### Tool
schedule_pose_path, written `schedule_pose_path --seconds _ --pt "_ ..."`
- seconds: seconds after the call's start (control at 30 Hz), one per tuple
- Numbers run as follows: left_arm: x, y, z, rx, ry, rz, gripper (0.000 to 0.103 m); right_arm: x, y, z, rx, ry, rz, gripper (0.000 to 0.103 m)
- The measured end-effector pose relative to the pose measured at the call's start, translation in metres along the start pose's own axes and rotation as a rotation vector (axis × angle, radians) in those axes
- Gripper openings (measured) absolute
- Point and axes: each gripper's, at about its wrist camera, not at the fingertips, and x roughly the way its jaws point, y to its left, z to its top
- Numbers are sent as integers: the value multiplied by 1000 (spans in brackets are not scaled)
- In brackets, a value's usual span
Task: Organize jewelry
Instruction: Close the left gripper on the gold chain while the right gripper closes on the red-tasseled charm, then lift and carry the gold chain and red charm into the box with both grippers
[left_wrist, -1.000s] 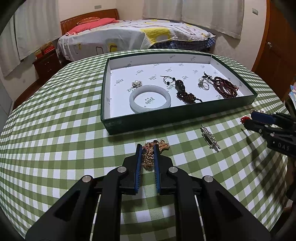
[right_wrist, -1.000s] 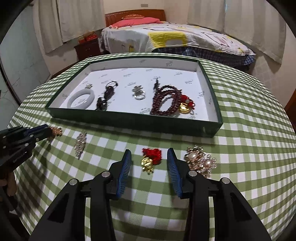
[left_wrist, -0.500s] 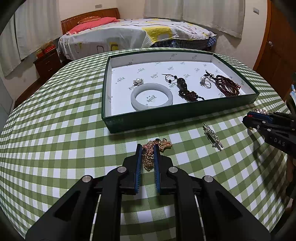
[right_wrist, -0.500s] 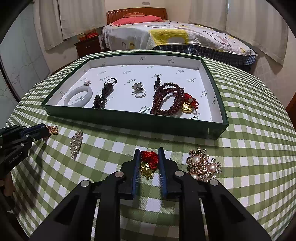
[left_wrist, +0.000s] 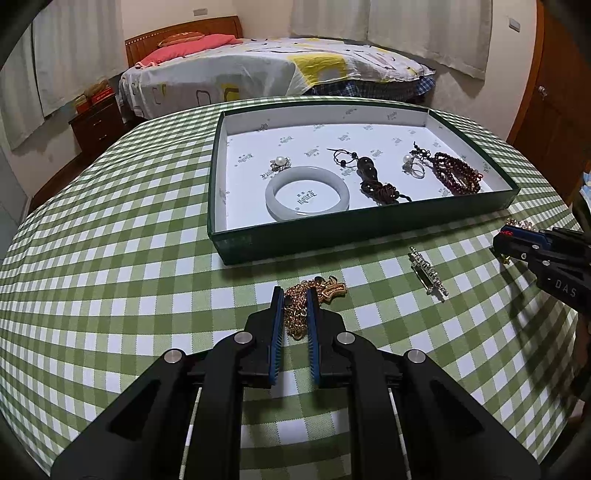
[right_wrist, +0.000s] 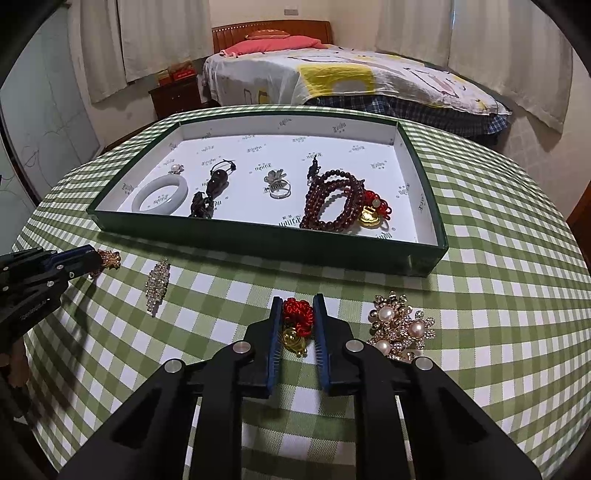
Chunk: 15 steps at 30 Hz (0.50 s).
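Beyond both sets of jaws, the green tray (right_wrist: 424, 258) is set on the checked tablecloth (left_wrist: 110, 258), with a jade bangle (left_wrist: 307, 192) and a red bead bracelet (right_wrist: 332, 206) inside. The gold chain necklace (left_wrist: 295, 310) is pinched between the closed jaws of the left gripper (left_wrist: 295, 295). The red knot charm (right_wrist: 297, 315) is clamped by the right gripper (right_wrist: 297, 304), whose jaws have just been closing. A pearl brooch (right_wrist: 400, 330) is seen just right of those jaws, a rhinestone brooch (right_wrist: 157, 282) well to their left.
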Motion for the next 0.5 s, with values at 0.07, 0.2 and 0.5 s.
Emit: schedule_pose_path --seconds 0.07,0.2,0.5 --pt "-2 0 1 -4 -5 -1 12 -2 0 0 1 -6 0 17" --pt "-7 1 2 -15 -15 -7 12 -8 -2 0 5 -19 2 17" --pt "-20 0 4 -13 -45 7 12 -17 -3 1 12 -38 5 16"
